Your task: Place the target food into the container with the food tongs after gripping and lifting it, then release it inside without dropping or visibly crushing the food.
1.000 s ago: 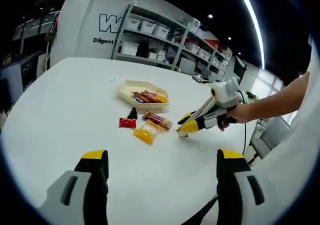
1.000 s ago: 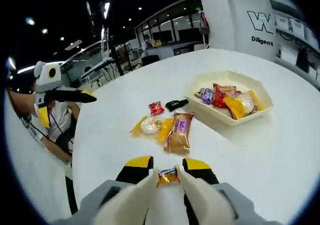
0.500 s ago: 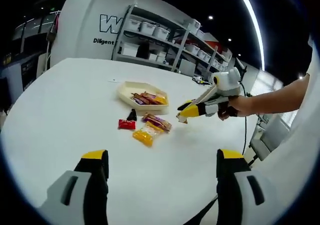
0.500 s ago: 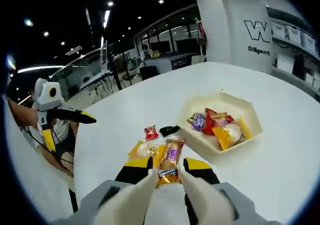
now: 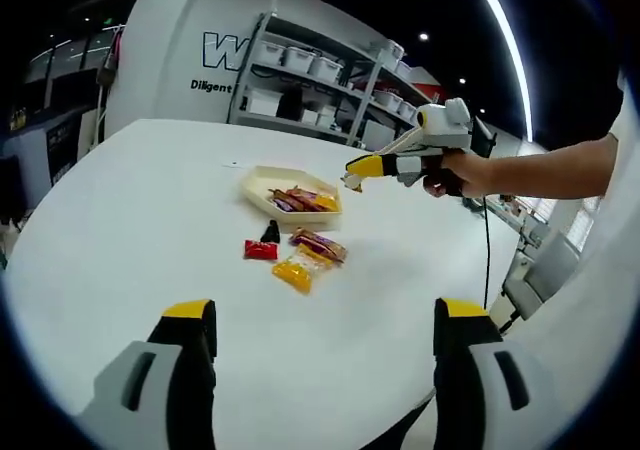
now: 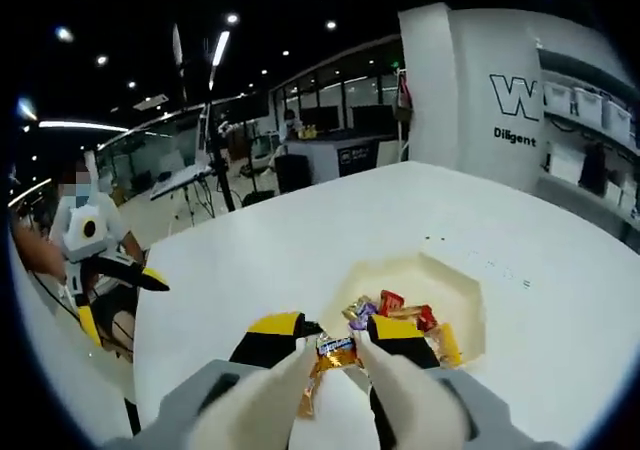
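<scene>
In the left gripper view, the left gripper is held wide open and empty, low over the white table, while the right gripper hangs above the tray.

In the right gripper view, a small wrapped candy is pinched between the tongs clamped in the right gripper, just above the tray; lowering and a gentle release are probably called for next.

The left gripper has two broad grey jaws with black inner faces, each capped in yellow at the tip. The right gripper has the same yellow caps over black jaws, and pale tong blades run along the insides on grey bodies. From outside, the right gripper shows a white body with black trim. The person's hand wraps its handle, and a black cable hangs below.
</scene>
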Available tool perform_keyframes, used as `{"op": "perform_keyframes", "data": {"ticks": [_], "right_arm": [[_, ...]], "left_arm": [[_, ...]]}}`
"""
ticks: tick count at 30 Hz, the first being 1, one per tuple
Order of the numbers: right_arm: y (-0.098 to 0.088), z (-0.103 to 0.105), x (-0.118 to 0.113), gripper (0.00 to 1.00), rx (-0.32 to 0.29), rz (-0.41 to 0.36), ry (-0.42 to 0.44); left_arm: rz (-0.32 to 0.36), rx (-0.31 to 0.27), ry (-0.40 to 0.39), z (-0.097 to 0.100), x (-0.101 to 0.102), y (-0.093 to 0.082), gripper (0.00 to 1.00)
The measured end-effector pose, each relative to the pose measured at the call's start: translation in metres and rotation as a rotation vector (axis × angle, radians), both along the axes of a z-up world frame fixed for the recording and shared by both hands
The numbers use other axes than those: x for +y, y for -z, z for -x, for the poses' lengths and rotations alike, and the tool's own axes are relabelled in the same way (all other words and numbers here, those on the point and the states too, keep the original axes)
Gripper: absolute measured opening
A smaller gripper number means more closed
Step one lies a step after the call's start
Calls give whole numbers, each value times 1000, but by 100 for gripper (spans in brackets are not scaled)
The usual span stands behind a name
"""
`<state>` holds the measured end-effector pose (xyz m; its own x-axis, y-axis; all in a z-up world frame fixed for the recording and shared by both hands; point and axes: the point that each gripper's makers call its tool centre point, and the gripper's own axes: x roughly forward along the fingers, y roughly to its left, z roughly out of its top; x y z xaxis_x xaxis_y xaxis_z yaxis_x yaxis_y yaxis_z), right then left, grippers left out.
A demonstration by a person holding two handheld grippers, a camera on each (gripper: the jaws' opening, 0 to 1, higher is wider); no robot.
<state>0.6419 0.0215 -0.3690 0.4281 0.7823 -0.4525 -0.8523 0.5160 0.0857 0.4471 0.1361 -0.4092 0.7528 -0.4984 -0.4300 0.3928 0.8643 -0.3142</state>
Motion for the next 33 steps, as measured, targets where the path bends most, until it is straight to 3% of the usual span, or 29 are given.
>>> {"op": "perform_keyframes", "data": {"ticks": [7,11,17,20,33], "right_arm": [[-17,-18,3,19,-31,-5,18],[-29,-28,5,19,-55,-3,32],[-40,-39,5,19,-70,-10,52],[-43,-42,6,19,-80,-9,51],[-45,-46,10,19,-88,4,46]], "left_arm": [[-14,-16,-4,-1,1,-3,94],[-65,-53,-12,-4,6,-4,99],[-60,-71,-12,-5,7,-6,99],[-79,-148,-8,-9,8,-15,96],[-53,-125,-26,-9,9,-15,96]]}}
